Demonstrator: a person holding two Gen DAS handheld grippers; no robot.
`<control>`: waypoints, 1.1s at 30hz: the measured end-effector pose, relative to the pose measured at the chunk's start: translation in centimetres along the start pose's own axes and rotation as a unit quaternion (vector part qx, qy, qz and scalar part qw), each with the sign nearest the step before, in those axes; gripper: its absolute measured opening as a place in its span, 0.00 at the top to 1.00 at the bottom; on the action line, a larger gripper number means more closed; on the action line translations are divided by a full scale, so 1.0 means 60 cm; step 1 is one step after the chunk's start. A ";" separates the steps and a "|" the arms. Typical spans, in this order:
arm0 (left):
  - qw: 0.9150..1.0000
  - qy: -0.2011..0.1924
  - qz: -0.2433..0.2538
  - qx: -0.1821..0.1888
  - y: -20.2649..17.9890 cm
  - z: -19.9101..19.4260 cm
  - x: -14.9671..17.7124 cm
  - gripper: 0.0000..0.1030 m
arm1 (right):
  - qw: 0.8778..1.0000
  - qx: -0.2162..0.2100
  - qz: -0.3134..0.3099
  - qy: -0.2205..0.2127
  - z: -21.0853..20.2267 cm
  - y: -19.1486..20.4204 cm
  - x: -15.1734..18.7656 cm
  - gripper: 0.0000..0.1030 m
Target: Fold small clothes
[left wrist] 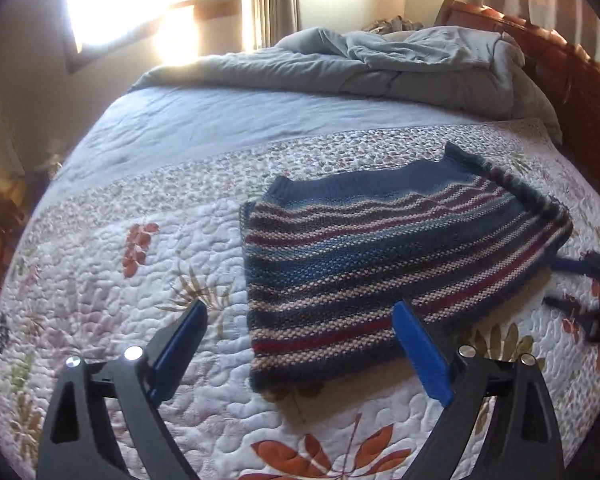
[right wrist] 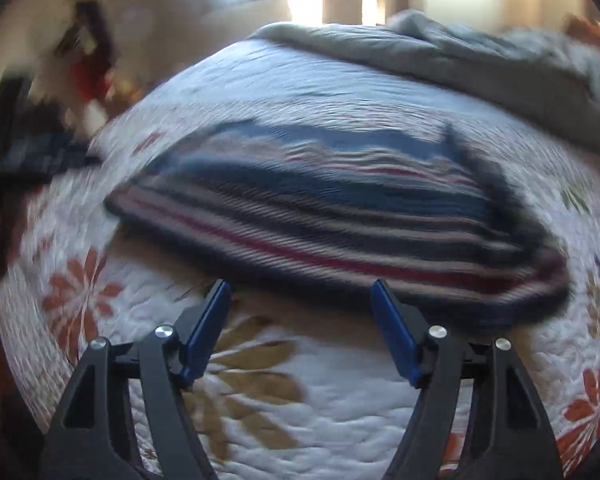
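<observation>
A small striped knitted sweater (left wrist: 384, 256), blue, red, tan and dark, lies folded flat on the quilted bed. My left gripper (left wrist: 300, 312) is open and empty, hovering just above the sweater's near left edge. My right gripper (right wrist: 300, 288) is open and empty, just short of the sweater's near edge (right wrist: 340, 216); its view is blurred by motion. The right gripper also shows at the right edge of the left wrist view (left wrist: 596, 292), beside the sweater's right corner.
The white floral quilt (left wrist: 112, 272) covers the bed. A rumpled grey duvet (left wrist: 360, 68) lies at the far end by the wooden headboard (left wrist: 560, 64). A bright window (left wrist: 148, 4) is behind. Dark furniture and clutter (right wrist: 40, 120) stand off the bed's left side.
</observation>
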State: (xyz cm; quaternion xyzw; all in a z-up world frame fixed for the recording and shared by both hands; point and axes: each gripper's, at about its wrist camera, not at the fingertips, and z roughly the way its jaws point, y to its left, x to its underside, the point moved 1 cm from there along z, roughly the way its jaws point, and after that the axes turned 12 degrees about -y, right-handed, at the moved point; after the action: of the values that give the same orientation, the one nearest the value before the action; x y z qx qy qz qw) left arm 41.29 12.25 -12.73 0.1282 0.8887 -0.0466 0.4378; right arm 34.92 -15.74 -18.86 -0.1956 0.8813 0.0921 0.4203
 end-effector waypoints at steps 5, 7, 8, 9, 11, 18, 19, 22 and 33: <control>0.999 -0.005 0.036 -0.013 0.004 -0.009 -0.003 0.06 | 0.996 -0.005 -0.089 0.005 0.015 0.126 0.004 0.20; 0.999 -0.008 0.036 -0.015 0.012 -0.009 -0.003 0.06 | 0.993 -0.008 -0.121 0.001 0.018 0.161 0.007 0.20; 0.999 -0.008 0.034 -0.014 0.015 -0.009 -0.002 0.06 | 0.991 -0.011 -0.131 -0.004 0.019 0.172 0.007 0.20; 0.999 -0.008 0.033 -0.015 0.019 -0.007 -0.001 0.06 | 0.991 -0.018 -0.135 -0.010 0.021 0.178 0.005 0.20; 0.999 -0.004 0.032 -0.015 0.025 -0.001 0.005 0.06 | 0.992 -0.015 -0.122 -0.015 0.029 0.168 -0.001 0.20; 1.000 0.014 0.014 0.007 0.057 0.029 0.022 0.06 | 0.985 0.047 0.163 -0.044 0.011 -0.119 -0.014 0.20; 1.000 0.015 0.005 0.016 0.063 0.034 0.023 0.06 | 0.973 0.067 0.214 -0.050 0.005 -0.182 -0.003 0.20; 0.996 0.026 -0.059 0.064 0.098 0.058 0.024 0.05 | 0.939 0.099 0.326 -0.046 0.000 -0.319 0.039 0.24; 0.936 0.090 -0.282 0.190 0.216 0.182 0.017 0.04 | 0.980 0.054 0.184 -0.050 -0.027 -0.183 -0.058 0.20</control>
State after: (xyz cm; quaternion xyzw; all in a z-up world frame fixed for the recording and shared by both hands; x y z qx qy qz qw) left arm 52.52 22.78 -19.82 -0.0432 0.8984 -0.3246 0.2926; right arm 40.35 -25.29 -15.12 -0.0023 0.8838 0.1293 0.4495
